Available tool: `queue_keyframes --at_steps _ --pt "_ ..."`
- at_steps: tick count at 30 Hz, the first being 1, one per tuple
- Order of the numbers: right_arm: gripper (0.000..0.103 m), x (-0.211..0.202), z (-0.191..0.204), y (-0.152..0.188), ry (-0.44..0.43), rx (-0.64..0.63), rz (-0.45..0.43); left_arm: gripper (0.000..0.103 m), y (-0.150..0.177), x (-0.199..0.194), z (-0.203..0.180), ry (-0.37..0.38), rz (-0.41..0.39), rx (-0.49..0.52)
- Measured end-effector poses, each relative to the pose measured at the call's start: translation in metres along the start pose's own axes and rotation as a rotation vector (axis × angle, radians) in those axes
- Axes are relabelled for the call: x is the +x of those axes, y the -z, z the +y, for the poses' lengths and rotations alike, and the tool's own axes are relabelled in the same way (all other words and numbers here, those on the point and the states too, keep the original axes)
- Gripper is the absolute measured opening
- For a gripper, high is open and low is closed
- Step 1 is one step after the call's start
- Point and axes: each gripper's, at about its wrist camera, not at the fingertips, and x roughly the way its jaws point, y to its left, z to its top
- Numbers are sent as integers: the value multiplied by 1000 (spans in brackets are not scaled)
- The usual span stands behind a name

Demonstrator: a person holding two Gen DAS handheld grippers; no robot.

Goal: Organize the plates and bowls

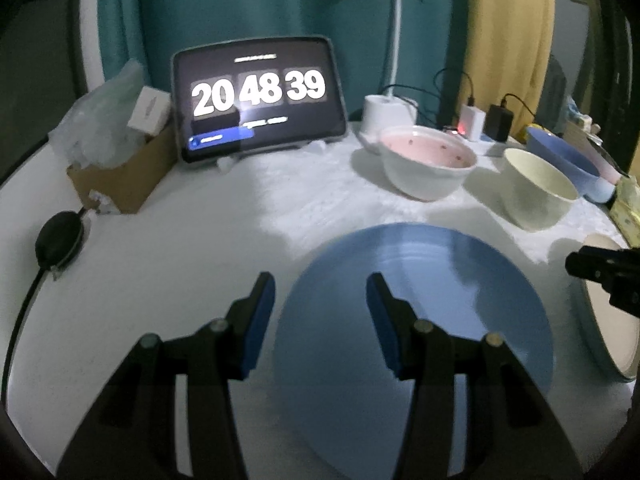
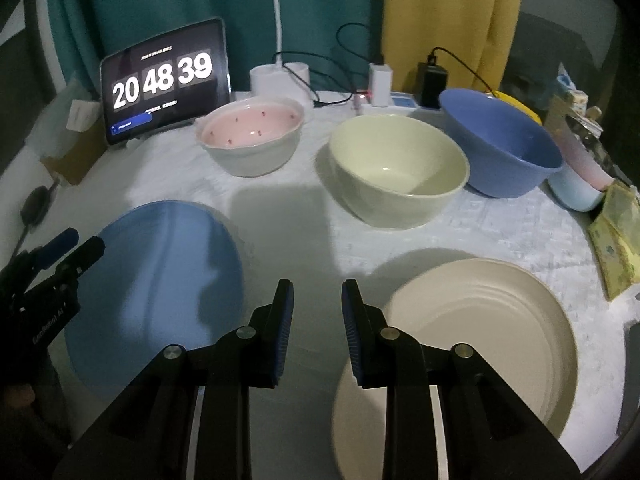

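Note:
A blue plate (image 1: pixel 416 320) lies flat on the white table; it also shows in the right wrist view (image 2: pixel 160 280). My left gripper (image 1: pixel 320 292) is open and empty, its fingers straddling the plate's left rim. A beige plate (image 2: pixel 480 340) lies at the front right, seen at the right edge of the left wrist view (image 1: pixel 608 320). My right gripper (image 2: pixel 316 300) is open and empty, just left of the beige plate. Behind stand a pink-lined white bowl (image 2: pixel 252 140), a cream bowl (image 2: pixel 400 172) and a blue bowl (image 2: pixel 500 148).
A tablet clock (image 1: pixel 260 96) stands at the back. A cardboard box (image 1: pixel 116 168) with plastic bags sits back left. A lamp base (image 1: pixel 384 116), chargers (image 2: pixel 432 84) and cables line the back. A small pale cup (image 2: pixel 576 188) and yellow packets (image 2: pixel 616 236) sit at the right.

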Motion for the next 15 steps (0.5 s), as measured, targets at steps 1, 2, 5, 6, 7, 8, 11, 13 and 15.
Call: queue_keyframes --at_steps 1,2,5,6,7,8,11,13,15 --pt "27 2 2 0 -2 -2 4 49 0 1 2 -2 1 -3" --pt "27 3 4 -1 -4 -4 8 49 0 1 4 -5 2 -7" --pt "27 7 9 -2 -8 -12 15 49 1 4 8 -10 9 -14" --pt "27 8 10 -2 -9 -12 17 49 2 5 10 -10 12 -15" --pt "27 10 12 -2 -12 -12 19 49 2 5 10 -9 15 -16" --pt "27 11 13 -3 -12 -12 22 49 3 6 11 -8 20 -17" --pt "27 15 17 -3 -22 -15 33 49 5 9 15 -3 36 -30" --pt "27 18 20 -3 -30 -18 39 49 6 9 18 -1 41 -39" --pt "27 20 24 -2 -37 -21 45 49 6 10 20 -2 46 -43"
